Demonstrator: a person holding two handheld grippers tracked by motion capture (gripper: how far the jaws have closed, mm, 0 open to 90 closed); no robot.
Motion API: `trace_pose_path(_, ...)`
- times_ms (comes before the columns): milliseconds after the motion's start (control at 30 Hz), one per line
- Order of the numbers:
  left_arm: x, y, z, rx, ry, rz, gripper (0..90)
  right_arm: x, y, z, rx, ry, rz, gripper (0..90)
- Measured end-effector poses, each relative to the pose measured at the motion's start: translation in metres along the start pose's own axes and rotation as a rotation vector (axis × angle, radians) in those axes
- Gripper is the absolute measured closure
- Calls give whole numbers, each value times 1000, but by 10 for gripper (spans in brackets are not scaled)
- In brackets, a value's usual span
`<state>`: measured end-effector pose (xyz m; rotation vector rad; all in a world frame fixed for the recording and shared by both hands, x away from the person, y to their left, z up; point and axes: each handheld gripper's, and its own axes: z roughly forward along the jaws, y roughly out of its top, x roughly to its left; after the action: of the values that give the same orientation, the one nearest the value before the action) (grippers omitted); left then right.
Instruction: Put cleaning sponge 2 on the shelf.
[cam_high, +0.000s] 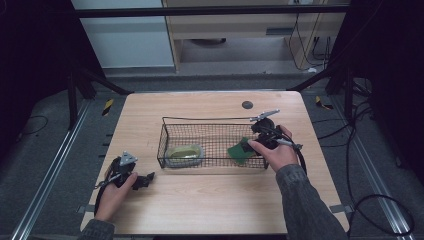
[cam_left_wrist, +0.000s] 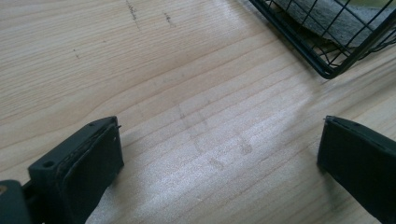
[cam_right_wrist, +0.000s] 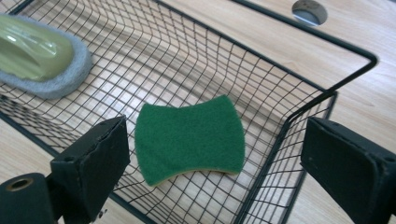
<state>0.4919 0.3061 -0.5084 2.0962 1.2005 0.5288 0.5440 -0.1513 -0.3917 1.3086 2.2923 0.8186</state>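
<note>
My right tongs (cam_right_wrist: 210, 163) hung wide open and empty over the basket's (cam_high: 165, 136) right end, the green sponge (cam_right_wrist: 190, 138) lying flat just ahead between the jaws, long axis across them. My left tongs (cam_left_wrist: 219, 158), also open and empty, rested near the tabletop's (cam_high: 210, 205) front-left corner, farther off.

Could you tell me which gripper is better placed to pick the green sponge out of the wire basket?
The right gripper. Its open jaws already straddle the green sponge in the wire basket. The left gripper lies open on the bare table, outside the basket's far end.
</note>
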Motion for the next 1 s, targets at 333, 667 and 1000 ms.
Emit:
trace_pose_path(333,0,0,0,0,0,0,0,-10,-4,-6,-31,-45,6,69)
trace_pose_path(667,0,0,0,0,-1,0,0,-25,-15,-11,-66,-69,29,55)
trace_pose_path(1000,0,0,0,0,-1,0,0,-49,-35,-21,-153,-147,121,59)
